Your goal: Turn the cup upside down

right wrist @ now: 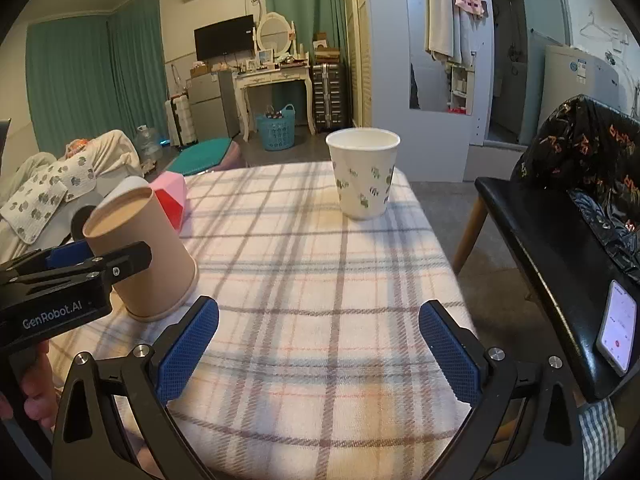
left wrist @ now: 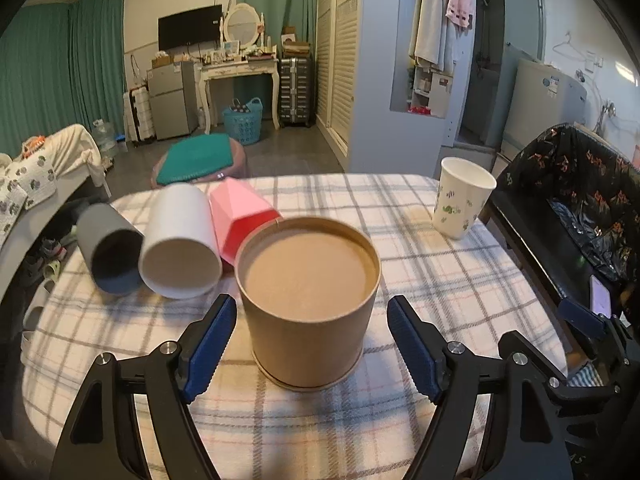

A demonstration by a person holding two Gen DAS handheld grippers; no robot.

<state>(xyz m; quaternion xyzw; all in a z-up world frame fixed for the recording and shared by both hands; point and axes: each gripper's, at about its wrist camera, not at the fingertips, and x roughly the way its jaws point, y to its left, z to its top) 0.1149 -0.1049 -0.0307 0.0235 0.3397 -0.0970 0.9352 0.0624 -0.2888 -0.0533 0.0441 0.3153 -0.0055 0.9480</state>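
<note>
Brown cup (left wrist: pixel 308 300) stands inverted; pink cup (left wrist: pixel 240 220) touches behind.

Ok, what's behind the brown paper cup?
Behind the brown paper cup lie a pink faceted cup, a white tube and a grey tube. The pink cup's mouth is hidden by the brown one.

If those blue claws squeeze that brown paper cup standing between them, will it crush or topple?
The brown paper cup looks like thin card, so a hard squeeze would probably dent it. It seems empty and upside down, resting on its wide rim, so likely light yet fairly steady. The left gripper stands open around it, not touching; its textured pads should limit slipping.
</note>
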